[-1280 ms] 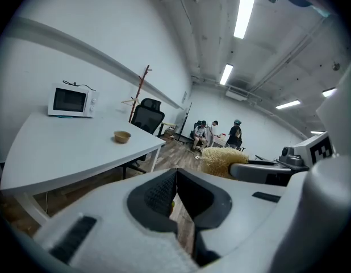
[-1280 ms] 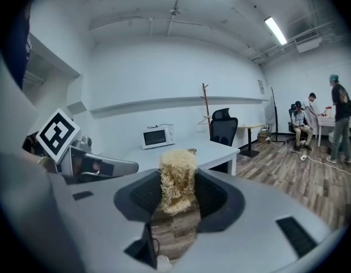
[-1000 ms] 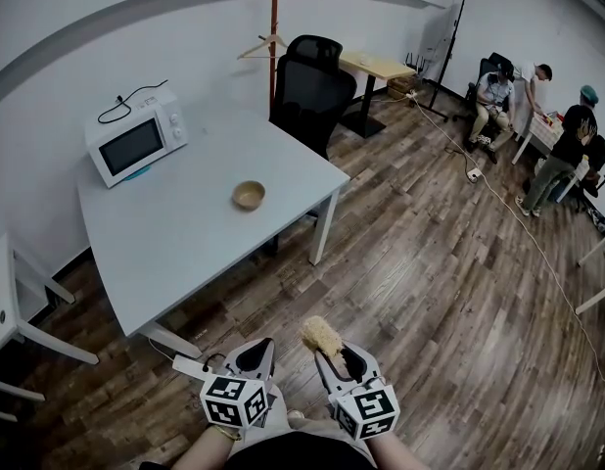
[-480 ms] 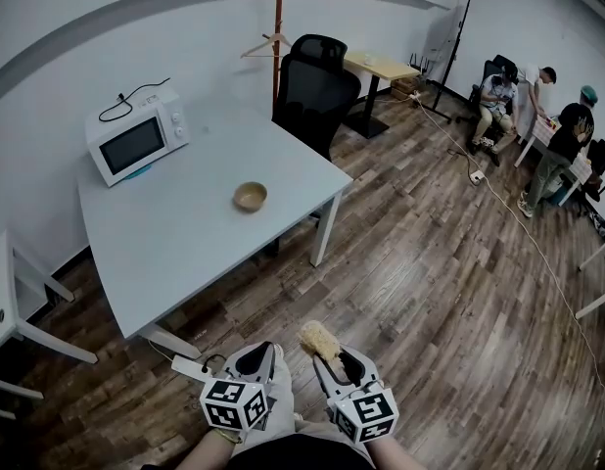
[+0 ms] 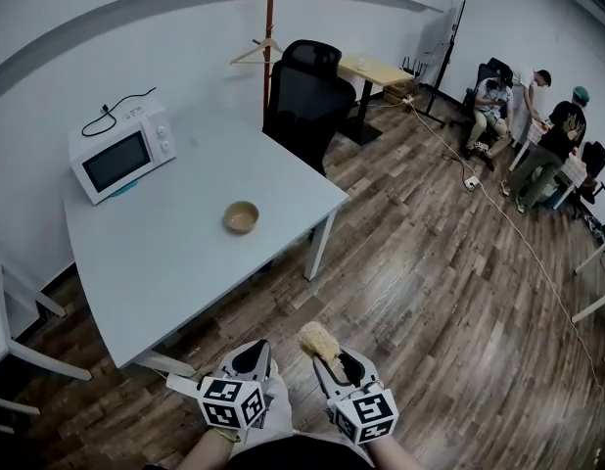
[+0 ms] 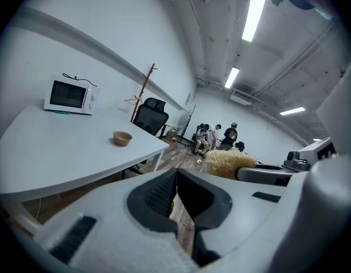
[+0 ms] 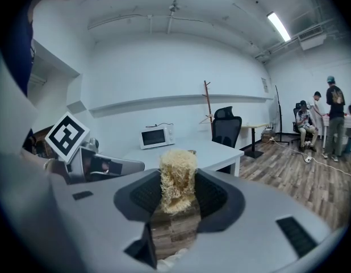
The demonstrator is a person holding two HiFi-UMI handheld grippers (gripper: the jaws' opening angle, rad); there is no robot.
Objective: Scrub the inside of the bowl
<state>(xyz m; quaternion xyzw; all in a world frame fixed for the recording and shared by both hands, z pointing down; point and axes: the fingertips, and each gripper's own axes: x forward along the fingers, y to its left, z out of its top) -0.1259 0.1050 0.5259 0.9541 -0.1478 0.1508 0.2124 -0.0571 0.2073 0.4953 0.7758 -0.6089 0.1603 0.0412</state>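
Note:
A small tan bowl [image 5: 241,216] stands upright on the white table [image 5: 175,253], also visible far off in the left gripper view as the bowl [image 6: 122,137]. Both grippers hang low over the wooden floor, well short of the table. My right gripper [image 5: 329,356] is shut on a straw-coloured loofah scrubber [image 5: 319,339], which sticks up between its jaws as the scrubber [image 7: 177,178]. My left gripper [image 5: 250,358] is shut with nothing between its pads [image 6: 162,191]. The scrubber [image 6: 228,163] shows to the right in the left gripper view.
A white microwave [image 5: 119,152] sits at the table's far left corner. A black office chair [image 5: 304,96] and a wooden coat stand [image 5: 268,27] are behind the table. Several people [image 5: 537,125] are at the far right, with a cable [image 5: 518,233] across the floor.
The table, bowl and microwave have slid left and slightly down in the head view as the view shifted. Both grippers keep their hold and place near my body.

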